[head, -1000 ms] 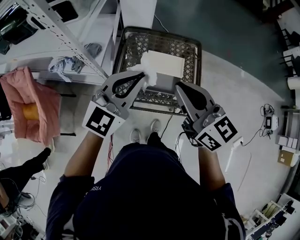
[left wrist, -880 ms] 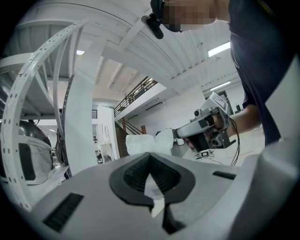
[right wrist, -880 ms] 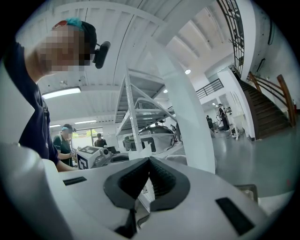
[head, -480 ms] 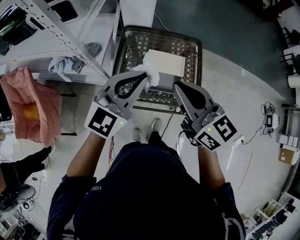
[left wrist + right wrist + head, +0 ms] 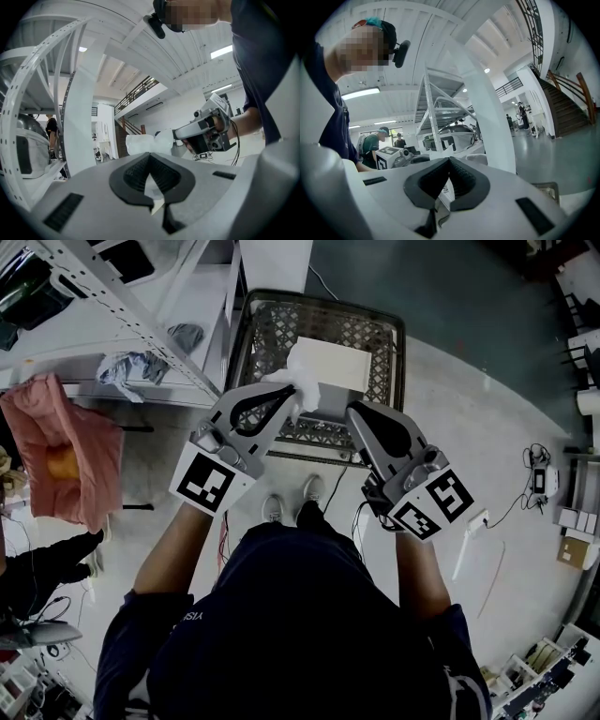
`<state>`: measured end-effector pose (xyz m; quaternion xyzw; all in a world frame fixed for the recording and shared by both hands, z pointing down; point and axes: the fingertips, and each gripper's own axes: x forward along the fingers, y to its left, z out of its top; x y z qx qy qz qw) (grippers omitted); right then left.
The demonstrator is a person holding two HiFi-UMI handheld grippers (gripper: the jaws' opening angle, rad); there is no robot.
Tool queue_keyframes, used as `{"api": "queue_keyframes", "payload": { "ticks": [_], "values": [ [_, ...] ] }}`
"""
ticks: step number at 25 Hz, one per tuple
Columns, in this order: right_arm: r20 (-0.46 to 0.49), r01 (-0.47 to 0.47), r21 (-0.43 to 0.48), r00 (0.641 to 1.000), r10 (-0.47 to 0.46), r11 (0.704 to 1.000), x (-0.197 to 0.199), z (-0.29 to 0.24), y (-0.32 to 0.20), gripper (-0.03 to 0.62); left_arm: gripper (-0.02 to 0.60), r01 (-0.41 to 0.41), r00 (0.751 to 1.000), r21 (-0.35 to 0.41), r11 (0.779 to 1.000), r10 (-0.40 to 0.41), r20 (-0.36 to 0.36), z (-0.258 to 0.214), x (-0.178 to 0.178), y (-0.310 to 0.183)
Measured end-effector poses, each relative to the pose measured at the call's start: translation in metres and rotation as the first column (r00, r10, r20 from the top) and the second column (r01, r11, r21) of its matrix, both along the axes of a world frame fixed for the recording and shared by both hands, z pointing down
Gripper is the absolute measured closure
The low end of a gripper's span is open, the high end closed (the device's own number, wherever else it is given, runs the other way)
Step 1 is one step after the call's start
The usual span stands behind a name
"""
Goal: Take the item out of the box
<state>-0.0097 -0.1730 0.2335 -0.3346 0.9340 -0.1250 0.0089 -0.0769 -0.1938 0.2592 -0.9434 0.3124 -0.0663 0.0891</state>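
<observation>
While one box (image 5: 336,367) lies below, left claw (image 5: 285,393) pinches one item (image 5: 305,381).

Over the last second the left hand-held gripper (image 5: 284,393), clamped on the white crumpled item (image 5: 302,385), has crept slightly up and to the right, and the item has moved with it against the near-left corner of the box (image 5: 342,367). The right hand-held gripper (image 5: 357,414) has edged a touch to the left. At the lower left, the bystander's dark leg (image 5: 42,563) has drawn back toward the picture's edge.
</observation>
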Motion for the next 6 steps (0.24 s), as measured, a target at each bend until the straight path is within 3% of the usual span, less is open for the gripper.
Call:
{"api": "queue_keyframes", "payload": {
  "ticks": [6],
  "values": [
    [-0.003, 0.004, -0.003, 1.0, -0.004, 1.0, -0.0017, 0.0025, -0.0015, 0.571, 0.574, -0.005, 1.0, -0.009, 1.0, 0.005, 0.006, 0.0047, 0.0001, -0.0014]
  ]
}}
